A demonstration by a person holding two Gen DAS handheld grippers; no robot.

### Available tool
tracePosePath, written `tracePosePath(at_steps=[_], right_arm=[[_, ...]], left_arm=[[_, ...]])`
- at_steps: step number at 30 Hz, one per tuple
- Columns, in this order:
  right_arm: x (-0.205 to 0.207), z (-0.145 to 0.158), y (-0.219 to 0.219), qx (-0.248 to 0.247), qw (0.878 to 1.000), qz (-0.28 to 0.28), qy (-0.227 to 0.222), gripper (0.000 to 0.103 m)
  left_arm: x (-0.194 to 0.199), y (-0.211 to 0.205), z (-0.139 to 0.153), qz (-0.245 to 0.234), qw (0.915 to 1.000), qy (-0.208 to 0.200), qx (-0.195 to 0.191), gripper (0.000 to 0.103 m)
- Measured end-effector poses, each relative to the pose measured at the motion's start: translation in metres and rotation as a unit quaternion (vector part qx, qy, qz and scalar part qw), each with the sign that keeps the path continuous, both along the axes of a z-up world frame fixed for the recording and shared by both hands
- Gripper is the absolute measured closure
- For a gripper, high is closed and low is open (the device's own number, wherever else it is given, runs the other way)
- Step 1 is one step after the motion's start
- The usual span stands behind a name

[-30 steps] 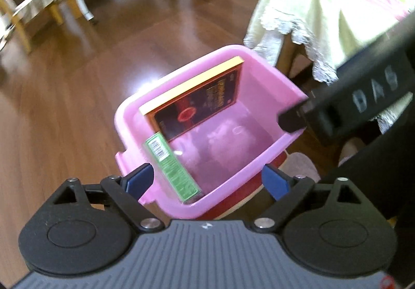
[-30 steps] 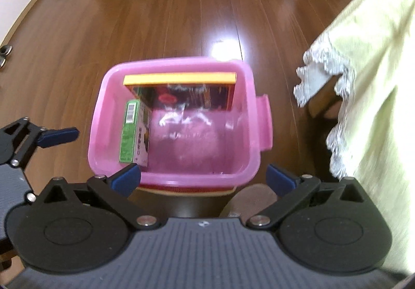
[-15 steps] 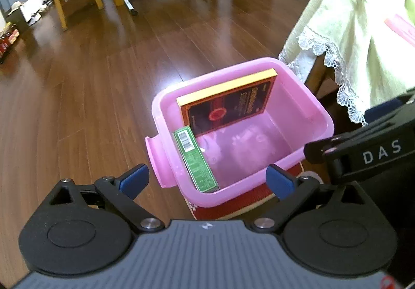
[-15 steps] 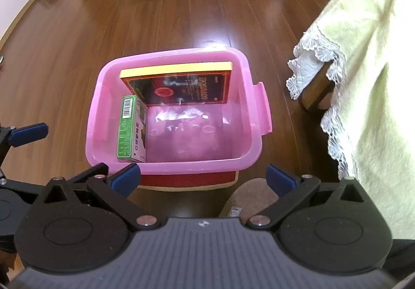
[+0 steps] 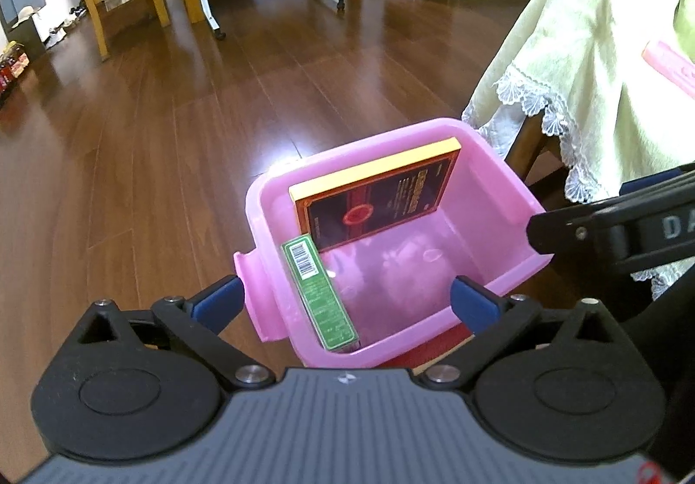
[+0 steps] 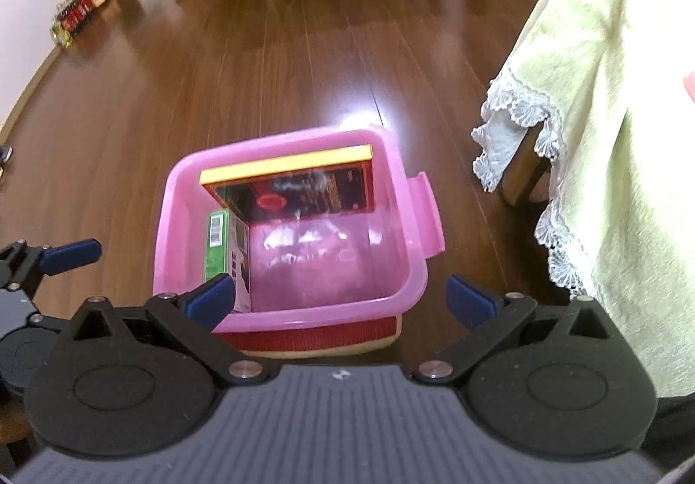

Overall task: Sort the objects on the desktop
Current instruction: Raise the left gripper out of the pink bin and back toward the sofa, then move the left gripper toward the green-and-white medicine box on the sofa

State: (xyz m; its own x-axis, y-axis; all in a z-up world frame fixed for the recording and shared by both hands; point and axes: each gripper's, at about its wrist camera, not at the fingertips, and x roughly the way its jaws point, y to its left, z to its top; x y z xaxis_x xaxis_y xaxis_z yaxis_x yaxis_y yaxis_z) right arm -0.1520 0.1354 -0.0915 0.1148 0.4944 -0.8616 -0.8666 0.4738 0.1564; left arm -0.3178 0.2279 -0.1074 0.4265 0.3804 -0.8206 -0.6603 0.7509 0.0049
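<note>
Both views have pulled back and tilted up since 1 second ago, so the pink bin sits lower and smaller in frame, with more wooden floor and furniture showing beyond it. Its contents lie as they did.

This bin is translucent pink plastic with rounded corners and a tab handle on each short side; it rests on a red-and-cream base on the floor, beside a table draped in a pale green lace-edged cloth.

Inside, 2 things stand on edge. A book with a dark red cover and yellow page block leans against the far wall. A green box with a barcode on its upper face stands along the left wall, one end close to the book.

The left gripper is spread wide and holds nothing, its blue pads above the bin's near rim. The right gripper is likewise wide and empty.
</note>
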Motion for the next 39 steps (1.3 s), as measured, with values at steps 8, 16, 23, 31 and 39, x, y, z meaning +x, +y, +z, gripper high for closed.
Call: tracePosePath(at_steps=[8, 16, 23, 31, 39], right_arm=[[0.029, 0.022, -0.033, 0.11, 0.99, -0.076, 0.037, 0.001], [0.072, 0.058, -0.089, 0.2, 0.966, -0.162, 0.024, 0.001], [0.121, 0.088, -0.144, 0.218, 0.95, -0.222, -0.036, 0.001], [0.173, 0.096, -0.209, 0.196, 0.937, -0.272, -0.102, 0.001], [0.209, 0.089, -0.271, 0.158, 0.921, -0.318, -0.163, 0.001]], left_arm=[[0.021, -0.001, 0.008, -0.021, 0.9996, -0.015, 0.007, 0.001], [0.081, -0.016, 0.04, -0.086, 0.9951, -0.036, 0.031, 0.001], [0.163, -0.047, 0.084, -0.2, 0.9754, -0.057, 0.072, 0.001], [0.262, -0.107, 0.113, -0.329, 0.936, -0.076, 0.1, 0.001], [0.341, -0.172, 0.111, -0.417, 0.8965, -0.096, 0.116, 0.001]])
